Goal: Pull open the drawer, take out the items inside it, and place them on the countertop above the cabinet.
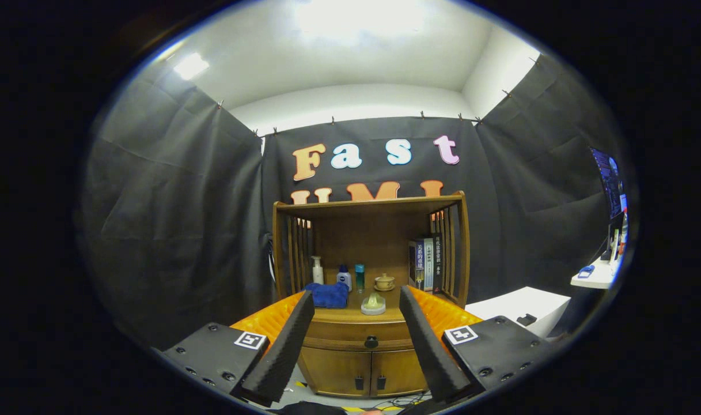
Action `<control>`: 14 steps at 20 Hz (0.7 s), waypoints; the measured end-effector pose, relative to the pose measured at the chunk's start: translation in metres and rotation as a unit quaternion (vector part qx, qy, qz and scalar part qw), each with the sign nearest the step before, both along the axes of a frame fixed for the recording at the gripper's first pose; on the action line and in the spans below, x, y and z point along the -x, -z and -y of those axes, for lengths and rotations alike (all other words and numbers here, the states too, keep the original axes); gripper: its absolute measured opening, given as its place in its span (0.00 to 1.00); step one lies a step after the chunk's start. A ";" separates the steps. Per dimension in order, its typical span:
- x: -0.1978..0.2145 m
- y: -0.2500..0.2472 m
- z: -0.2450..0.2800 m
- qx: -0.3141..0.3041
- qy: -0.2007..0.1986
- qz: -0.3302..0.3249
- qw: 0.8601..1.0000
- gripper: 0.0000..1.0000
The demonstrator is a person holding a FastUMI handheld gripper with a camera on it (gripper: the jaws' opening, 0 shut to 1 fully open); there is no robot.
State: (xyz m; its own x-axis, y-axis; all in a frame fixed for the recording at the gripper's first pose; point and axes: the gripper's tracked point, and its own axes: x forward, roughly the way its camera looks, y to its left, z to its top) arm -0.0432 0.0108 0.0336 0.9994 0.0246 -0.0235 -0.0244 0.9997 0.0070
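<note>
A wooden cabinet (368, 253) stands ahead against the booth wall. Its drawer (359, 336) is closed, with a dark round knob (371, 342) at the middle of its front. On the countertop (350, 314) above the drawer lie a folded blue cloth (327, 294) and a small pale green item on a dish (373, 304). My gripper (356, 300) is open, its fingers spread wide with nothing between them. It is held well back from the cabinet, with the drawer front seen between the two fingers.
At the back of the countertop stand a white pump bottle (317, 270), a blue-and-white bottle (344, 278), a teal bottle (359, 276) and a small lidded pot (384, 282). Books (426, 264) stand upright on the right. Two lower doors (363, 374) are closed. A white table (520, 305) stands to the right.
</note>
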 end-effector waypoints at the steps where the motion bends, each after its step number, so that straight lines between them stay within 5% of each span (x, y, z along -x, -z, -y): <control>1: 0.001 -0.003 0.002 -0.001 0.000 0.001 1.000 0.97; 14: 0.000 -0.009 0.023 -0.001 0.026 0.010 1.000 0.97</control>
